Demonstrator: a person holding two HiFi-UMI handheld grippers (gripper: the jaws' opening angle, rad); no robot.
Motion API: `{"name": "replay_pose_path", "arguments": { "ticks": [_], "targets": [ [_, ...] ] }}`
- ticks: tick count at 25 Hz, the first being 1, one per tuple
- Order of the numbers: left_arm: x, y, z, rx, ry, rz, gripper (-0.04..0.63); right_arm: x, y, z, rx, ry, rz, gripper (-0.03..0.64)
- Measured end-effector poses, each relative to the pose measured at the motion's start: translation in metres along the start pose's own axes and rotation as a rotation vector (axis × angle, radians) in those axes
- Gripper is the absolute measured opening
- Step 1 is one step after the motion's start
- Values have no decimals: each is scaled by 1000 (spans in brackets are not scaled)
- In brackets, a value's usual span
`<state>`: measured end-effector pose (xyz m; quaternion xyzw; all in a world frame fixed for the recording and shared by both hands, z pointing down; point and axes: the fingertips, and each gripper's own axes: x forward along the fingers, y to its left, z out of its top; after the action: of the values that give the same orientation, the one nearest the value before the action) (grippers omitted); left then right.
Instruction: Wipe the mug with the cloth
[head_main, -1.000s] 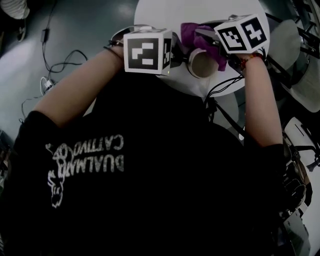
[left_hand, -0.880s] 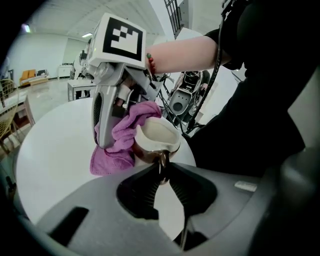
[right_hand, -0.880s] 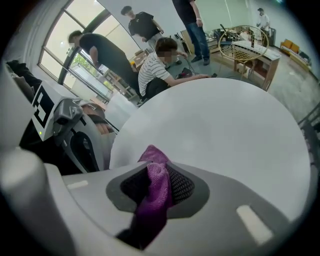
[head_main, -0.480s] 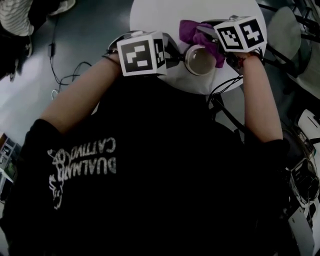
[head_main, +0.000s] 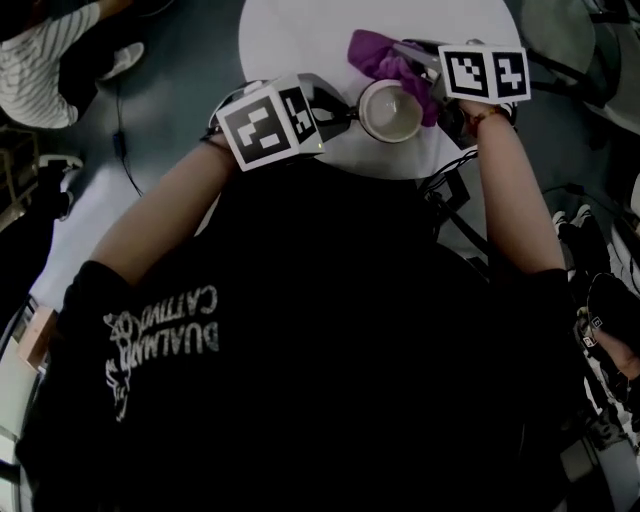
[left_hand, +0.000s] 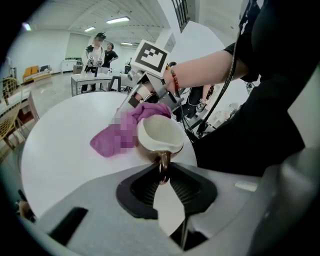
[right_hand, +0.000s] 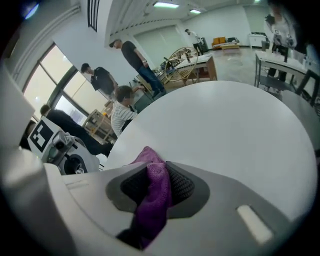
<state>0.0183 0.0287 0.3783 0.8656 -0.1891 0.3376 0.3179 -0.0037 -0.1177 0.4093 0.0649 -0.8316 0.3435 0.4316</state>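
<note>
A mug (head_main: 390, 110), brown outside and white inside, stands on the round white table (head_main: 300, 40) near its front edge. My left gripper (head_main: 345, 113) is shut on the mug's handle (left_hand: 162, 162), which sits between the black pads (left_hand: 140, 187). A purple cloth (head_main: 380, 58) lies against the mug's far and right side. My right gripper (head_main: 425, 78) is shut on one end of the cloth (right_hand: 155, 200), and the rest trails onto the table (left_hand: 102, 145) behind the mug (left_hand: 157, 135).
Cables (head_main: 125, 170) run over the dark floor to the left. A person in a striped shirt (head_main: 40, 70) sits there. More people (right_hand: 130, 55) and tables with chairs (left_hand: 87, 77) stand farther off. Cords hang at the table's near right edge (head_main: 450, 180).
My right gripper has rolled and shifted sideways with the cloth along the mug's far side. The left gripper has kept the mug still. The head view has drifted.
</note>
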Motion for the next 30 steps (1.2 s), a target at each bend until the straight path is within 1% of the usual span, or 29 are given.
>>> {"name": "replay_pose_path", "arguments": {
  "ticks": [2, 6, 9, 11, 13, 18, 24, 28, 30],
  "targets": [
    [2, 0, 3, 2, 3, -6, 66, -6, -6, -1, 58, -53, -1, 89],
    [9, 3, 4, 27, -21, -16, 66, -12, -13, -4, 164, -170, -8, 89],
    [11, 3, 1, 28, -5, -29, 66, -15, -14, -6, 189, -236, -21, 87],
    [11, 4, 0, 29, 3, -35, 67, -16, -16, -7, 179, -253, -37, 87],
    [10, 6, -2, 31, 10, -38, 67, -17, -17, -8, 193, -263, -49, 87],
    [11, 9, -4, 21, 20, -48, 69, -21, -26, -15, 279, -301, -90, 87],
    [11, 17, 0, 14, 32, -52, 74, -31, -39, -24, 375, -354, -163, 87],
    [5, 9, 0, 22, 89, -51, 75, -44, -39, -39, 427, -405, -211, 87],
    [3, 5, 0, 30, 98, -52, 75, -50, -38, -47, 457, -432, -239, 87]
  ]
}}
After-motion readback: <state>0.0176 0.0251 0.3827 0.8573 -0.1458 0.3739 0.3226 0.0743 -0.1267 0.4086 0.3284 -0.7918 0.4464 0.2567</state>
